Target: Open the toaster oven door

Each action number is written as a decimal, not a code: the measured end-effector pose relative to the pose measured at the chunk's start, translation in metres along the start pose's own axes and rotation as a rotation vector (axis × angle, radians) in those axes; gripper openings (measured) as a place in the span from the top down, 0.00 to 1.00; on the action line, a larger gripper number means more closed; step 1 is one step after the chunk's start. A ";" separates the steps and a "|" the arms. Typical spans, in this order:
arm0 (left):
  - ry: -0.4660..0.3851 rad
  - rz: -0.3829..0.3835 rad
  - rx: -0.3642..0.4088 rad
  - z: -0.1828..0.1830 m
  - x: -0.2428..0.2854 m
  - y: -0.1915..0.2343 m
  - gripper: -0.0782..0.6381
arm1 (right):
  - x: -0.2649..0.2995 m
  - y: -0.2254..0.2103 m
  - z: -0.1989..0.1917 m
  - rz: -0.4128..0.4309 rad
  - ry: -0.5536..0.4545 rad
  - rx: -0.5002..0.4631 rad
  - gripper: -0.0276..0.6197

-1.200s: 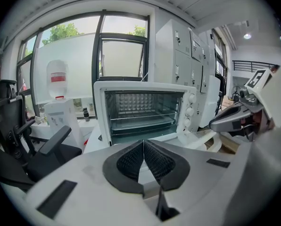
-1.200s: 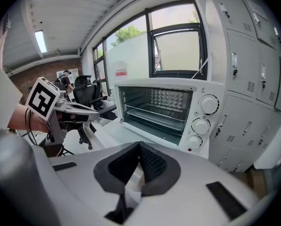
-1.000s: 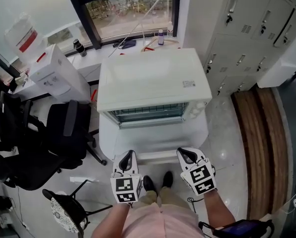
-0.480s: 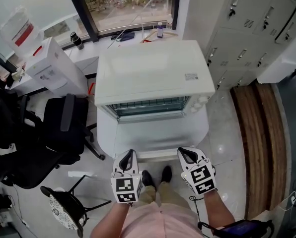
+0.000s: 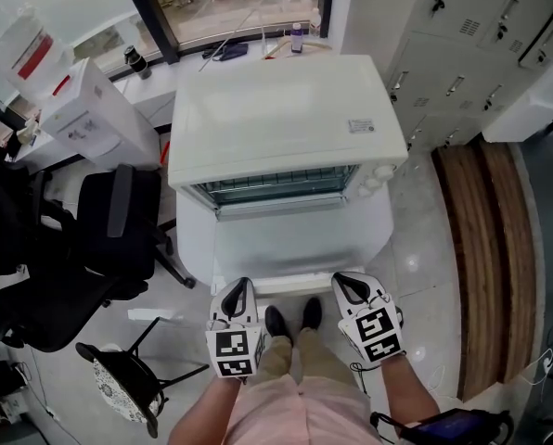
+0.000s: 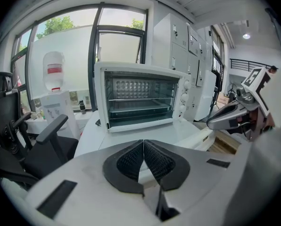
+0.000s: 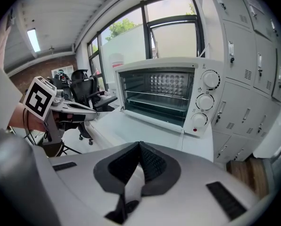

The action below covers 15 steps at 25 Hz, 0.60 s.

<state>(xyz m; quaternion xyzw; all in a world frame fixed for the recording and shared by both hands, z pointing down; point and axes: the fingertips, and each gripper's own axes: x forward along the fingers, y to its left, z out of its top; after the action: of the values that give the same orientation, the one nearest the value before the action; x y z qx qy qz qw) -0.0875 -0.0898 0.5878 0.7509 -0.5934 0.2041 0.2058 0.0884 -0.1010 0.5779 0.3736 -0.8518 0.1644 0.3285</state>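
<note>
So, the oven sits on a white table right in front of you, well ahead of both claws. Your left gripper and right gripper hang near the table's front edge, one on each side of your shoes. Both are pinched closed, pads touching, with nothing between them. The gripper views show the wire rack inside the oven, but I can't tell if glass is over the front or the door is down. Three knobs run down the oven's right side, the lowest with a small red dot beside it. Writing-wise there's not much to report. There's a small sticker on the oven top, too tiny to read, and a red label on the water jug at the left, also unreadable. A black chair stands left of the table, and grey lockers stand to the right.
</note>
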 end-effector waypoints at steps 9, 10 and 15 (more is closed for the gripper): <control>0.046 -0.018 -0.017 -0.022 0.006 0.000 0.87 | 0.011 0.006 -0.021 0.004 0.037 0.018 0.95; 0.047 -0.020 -0.019 -0.023 0.007 0.001 0.87 | 0.013 0.006 -0.023 0.004 0.043 0.019 0.95; 0.066 -0.037 -0.027 -0.037 0.011 0.000 0.87 | 0.020 0.010 -0.036 0.010 0.073 0.025 0.95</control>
<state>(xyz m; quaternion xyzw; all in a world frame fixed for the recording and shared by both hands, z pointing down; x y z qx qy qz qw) -0.0877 -0.0783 0.6244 0.7518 -0.5750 0.2169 0.2390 0.0870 -0.0856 0.6176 0.3673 -0.8390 0.1898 0.3538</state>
